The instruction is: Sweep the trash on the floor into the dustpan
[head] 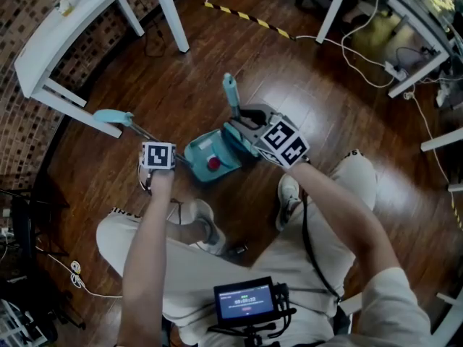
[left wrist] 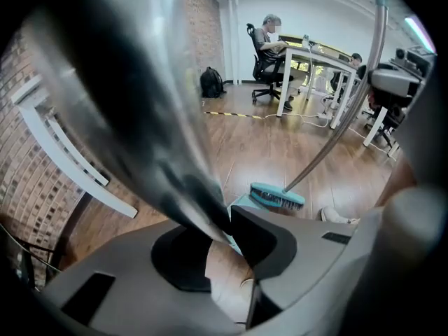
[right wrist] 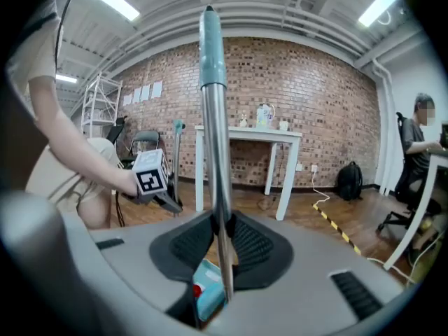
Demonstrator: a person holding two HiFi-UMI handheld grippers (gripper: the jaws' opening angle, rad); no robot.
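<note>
Clamping the dustpan handle (head: 136, 128), the left gripper (left wrist: 225, 231) has its jaws shut tight on it at centre-left. The right gripper (right wrist: 221, 247) pinches the broom handle (right wrist: 213, 117). Its brush (left wrist: 278, 197) sits beside the teal dustpan (head: 199, 154) (red trash (head: 213, 163) inside) at mid-frame on the wooden floor (head: 311, 100).

Dustpan (head: 206, 166) on floor (head: 311, 100), just ahead of person's shoes (head: 288, 197), betw. the two grippers. Piece of trash (head: 214, 163) lies in the pan. Broom head (head: 241, 137) just beside pan, on its right. Broom handle (head: 230, 89) rises from there, pinched in R gripper (right wrist: 224, 247). Dustpan handle (head: 116, 117) runs out to the left, thru L gripper (left wrist: 227, 226). Table (head: 43, 49) far left along brick wall; 2nd table (head: 405, 20) far right, w/ cables (head: 362, 67) beneath. Tape strip (head: 246, 16) on floor betw. the tables. Backpack (left wrist: 212, 82) at wall foot beyond tape.
</note>
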